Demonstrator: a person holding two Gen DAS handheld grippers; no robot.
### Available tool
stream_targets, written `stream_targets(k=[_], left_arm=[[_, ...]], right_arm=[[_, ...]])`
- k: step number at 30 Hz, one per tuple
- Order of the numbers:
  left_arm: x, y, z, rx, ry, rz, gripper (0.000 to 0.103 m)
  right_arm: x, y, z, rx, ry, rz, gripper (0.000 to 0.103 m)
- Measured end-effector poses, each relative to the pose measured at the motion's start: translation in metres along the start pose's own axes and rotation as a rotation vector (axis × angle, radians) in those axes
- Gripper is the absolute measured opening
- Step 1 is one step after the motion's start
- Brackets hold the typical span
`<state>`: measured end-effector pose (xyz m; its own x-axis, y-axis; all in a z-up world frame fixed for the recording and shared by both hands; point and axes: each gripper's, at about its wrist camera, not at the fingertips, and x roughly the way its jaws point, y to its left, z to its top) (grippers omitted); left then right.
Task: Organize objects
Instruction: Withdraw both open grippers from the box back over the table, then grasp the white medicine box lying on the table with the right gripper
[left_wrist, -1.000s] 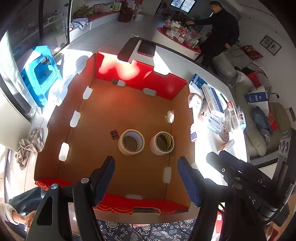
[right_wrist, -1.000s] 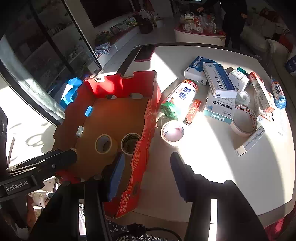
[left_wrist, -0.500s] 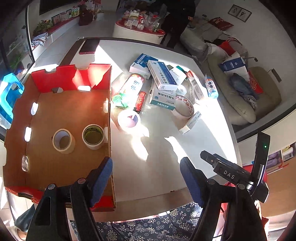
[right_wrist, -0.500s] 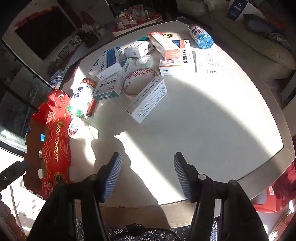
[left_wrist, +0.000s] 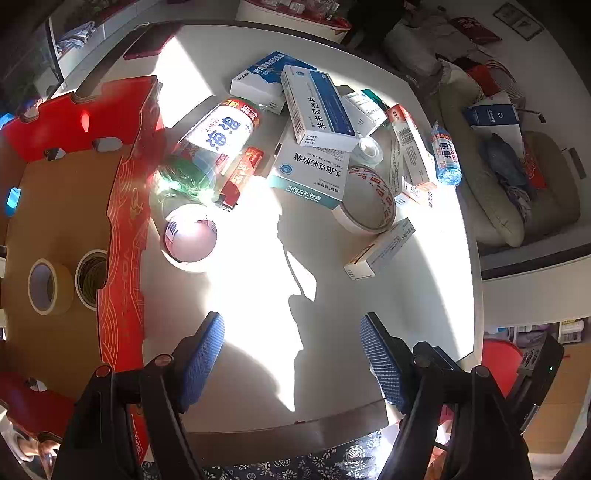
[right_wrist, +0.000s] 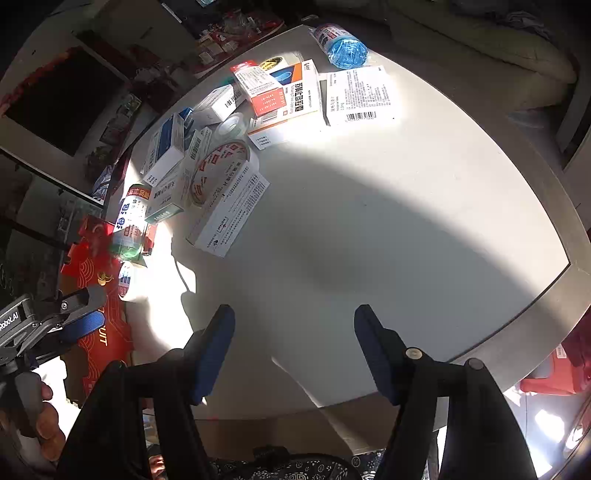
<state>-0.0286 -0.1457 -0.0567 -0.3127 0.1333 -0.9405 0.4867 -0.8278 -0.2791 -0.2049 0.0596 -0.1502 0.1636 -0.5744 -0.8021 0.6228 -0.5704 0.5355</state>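
the left hand-held gripper (left_wrist: 291, 354) points steeply down over the near edge of the counter (left_wrist: 258, 295), its two blue-padded fingers (left_wrist: 201, 360) spread wide with nothing between them. the right hand-held gripper (right_wrist: 293, 349) also tilts downward over the near edge, nearer the right corner, and its jaws are opening; the gap between its blue pads (right_wrist: 212, 350) is bare. in the right wrist view the left hand-held gripper shows at the far left, over the counter's left edge, and a hand (right_wrist: 44, 424) wraps its grey handle from below, fingers curled round it.
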Motion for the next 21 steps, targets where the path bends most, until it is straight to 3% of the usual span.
stream_targets(k=[8,18,21], left_arm=[[0.02,0.004,0.011,-0.024,0.032,0.066,0.079],[0.013,0.021,0.022,-0.042,0.024,0.049,0.079],[0.007,0.028,0.025,-0.054,0.016,0.037,0.079]], right_arm=[[0.014,0.019,0.04,0.007,0.019,0.005,0.074],[0.055,0.06,0.079,0.029,0.07,-0.074,0.075],[0.068,0.066,0.083,0.038,0.096,-0.138,0.075]])
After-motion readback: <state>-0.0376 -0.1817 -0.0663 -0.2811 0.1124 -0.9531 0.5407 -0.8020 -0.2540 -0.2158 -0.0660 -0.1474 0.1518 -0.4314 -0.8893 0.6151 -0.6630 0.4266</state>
